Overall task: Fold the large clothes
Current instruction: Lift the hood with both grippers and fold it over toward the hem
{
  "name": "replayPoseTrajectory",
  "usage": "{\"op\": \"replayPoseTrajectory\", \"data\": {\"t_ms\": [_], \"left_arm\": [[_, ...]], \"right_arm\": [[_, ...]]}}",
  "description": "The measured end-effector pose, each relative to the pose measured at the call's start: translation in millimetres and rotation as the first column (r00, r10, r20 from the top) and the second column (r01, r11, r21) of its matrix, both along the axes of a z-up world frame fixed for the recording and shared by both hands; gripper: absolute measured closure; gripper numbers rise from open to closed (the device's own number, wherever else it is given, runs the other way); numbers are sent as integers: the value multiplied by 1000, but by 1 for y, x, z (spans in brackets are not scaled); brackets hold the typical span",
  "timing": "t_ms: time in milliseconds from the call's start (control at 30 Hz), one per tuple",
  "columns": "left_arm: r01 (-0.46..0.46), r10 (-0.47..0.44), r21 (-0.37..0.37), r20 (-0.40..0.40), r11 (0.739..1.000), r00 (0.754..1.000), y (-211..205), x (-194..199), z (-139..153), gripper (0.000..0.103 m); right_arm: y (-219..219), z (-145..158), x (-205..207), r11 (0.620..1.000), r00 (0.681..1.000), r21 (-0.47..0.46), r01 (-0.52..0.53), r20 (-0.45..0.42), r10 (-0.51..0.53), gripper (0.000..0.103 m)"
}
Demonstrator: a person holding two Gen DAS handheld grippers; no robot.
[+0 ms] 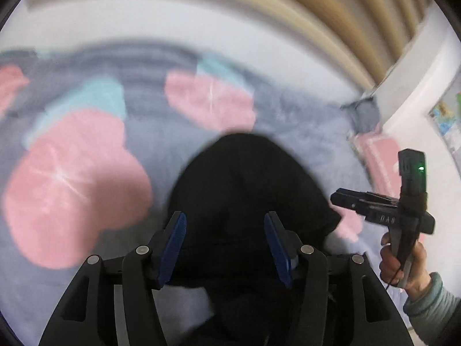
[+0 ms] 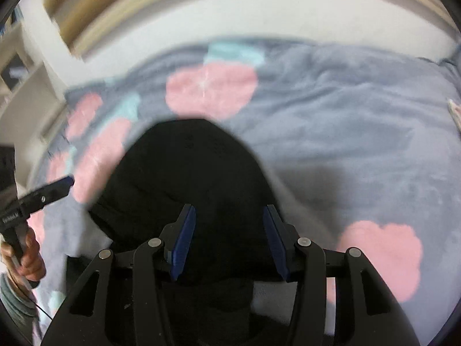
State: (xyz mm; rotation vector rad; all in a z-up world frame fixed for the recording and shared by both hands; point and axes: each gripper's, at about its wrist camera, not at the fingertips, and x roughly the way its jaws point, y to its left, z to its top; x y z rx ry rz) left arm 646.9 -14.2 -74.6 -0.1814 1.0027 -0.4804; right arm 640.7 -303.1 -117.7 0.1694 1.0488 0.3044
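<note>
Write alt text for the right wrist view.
The open right gripper hangs over a black garment lying on a grey blanket with pink blotches. The left gripper shows at the left edge.

A grey-blue fleece blanket [image 2: 331,121] printed with pink flower shapes [image 2: 211,89] and pale teal leaves covers the bed. Behind it runs a white padded headboard [image 2: 259,20], with tan horizontal slats [image 1: 331,8] above. A white wall [image 1: 426,66] rises at the right of the left wrist view
</note>
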Motion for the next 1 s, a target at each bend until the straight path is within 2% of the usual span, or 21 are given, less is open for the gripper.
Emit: {"op": "replayPoseTrajectory", "data": {"t_ms": [100,167,200,267,367,433,467,567,633,667,733,800,933,1000], "left_arm": [[28,-25,32,-101,999,995,-5,5,-53,45],[25,-19,47,-125,999,992,-4,-2,-83,46],[20,-16,37,-119,999,993,-2,-3,-86,46],[9,-6,24,-124,1000,992,-3,1,-82,46],[32,-27,47,-111,998,993,-6,-1,-69,46],[75,-73,31,-74,997,995,-7,-4,-50,46],[107,-107,-10,-46,994,993,-4,-7,-34,46],[117,-117,-46,18,992,993,3,-2,0,44],[105,-104,-43,16,994,994,6,13,13,25],[95,-95,-33,11,995,995,7,26,16,25],[88,-88,-22,-14,996,996,8,46,13,25],[95,-99,-49,-92,994,991,11,74,-3,25],[101,-130,-141,-210,985,969,8,103,-38,25],[105,-160,-205,-273,973,948,2,110,-56,25]], "right_arm": [[12,-49,0,994,996,-99,-54,-69,47,51],[8,-67,-4,996,996,-72,-54,-69,49,52],[5,-69,-5,997,997,-58,-49,-63,45,52],[1,-67,-4,998,997,-42,-46,-68,44,52],[-7,-56,-5,997,995,-35,-67,-78,65,52],[-15,-42,-6,997,994,-5,-82,-77,82,50],[-22,-32,-6,996,994,17,-87,-61,88,50],[-38,-14,1,994,995,72,-88,-40,91,44],[-48,-7,13,991,995,93,-93,-38,97,33],[-51,-6,20,992,994,87,-95,-37,98,32],[-55,-7,34,989,992,105,-105,-54,111,30],[-59,-16,54,983,988,149,-110,-92,125,30],[-58,-37,80,970,977,221,-104,-161,141,30],[-54,-53,99,958,965,264,-111,-200,167,30]]}}
